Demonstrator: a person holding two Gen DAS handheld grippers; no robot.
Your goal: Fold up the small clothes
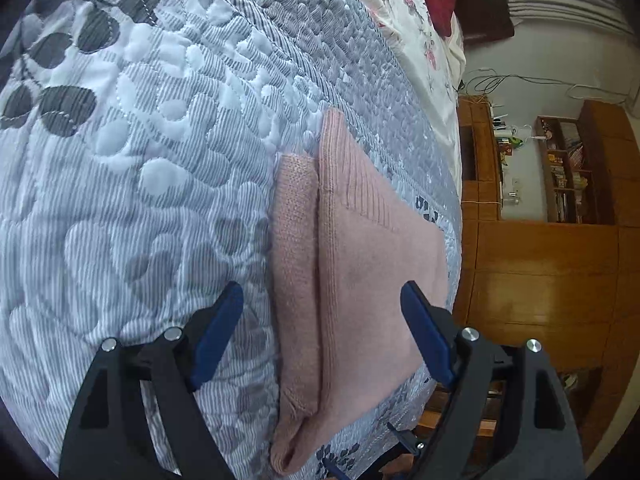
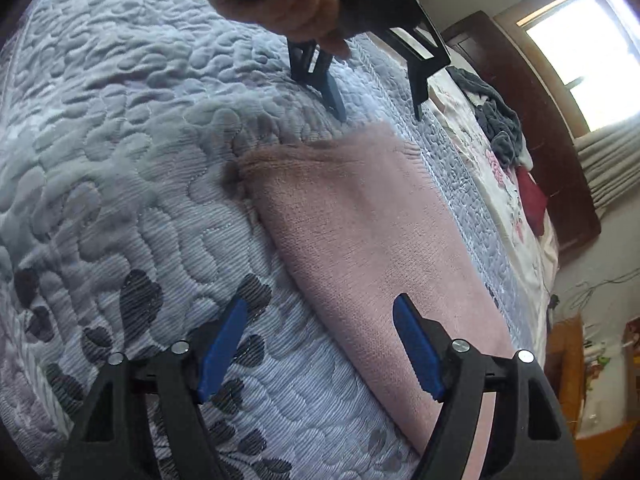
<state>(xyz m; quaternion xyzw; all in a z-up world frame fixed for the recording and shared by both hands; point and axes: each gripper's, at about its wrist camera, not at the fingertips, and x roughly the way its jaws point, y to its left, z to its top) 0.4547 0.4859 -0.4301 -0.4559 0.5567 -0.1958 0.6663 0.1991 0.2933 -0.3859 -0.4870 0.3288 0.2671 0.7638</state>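
A folded pink knit garment lies flat on the bed's quilted bedspread, close to the bed's edge, beyond which stands a wooden cabinet. Its long axis runs straight away from the left gripper, narrowing toward the far end; in the right wrist view the same piece stretches diagonally from the right gripper up toward the left one. The knit is soft and fine, with a ribbed panel on the upper layer and a coarser, looser-stitched strip showing along its left side, ending in a rounded fold nearest the left camera. The bedspread is grey-and-white striped cloth, stitched into puffy pebble shapes with dark leaf prints. Both grippers hover above the cloth with their blue-padded jaws spread wide apart, holding nothing. A hand grips the left tool's black handle. Farther up the bed lie a floral sheet, a grey cloth heap and a dark red item.
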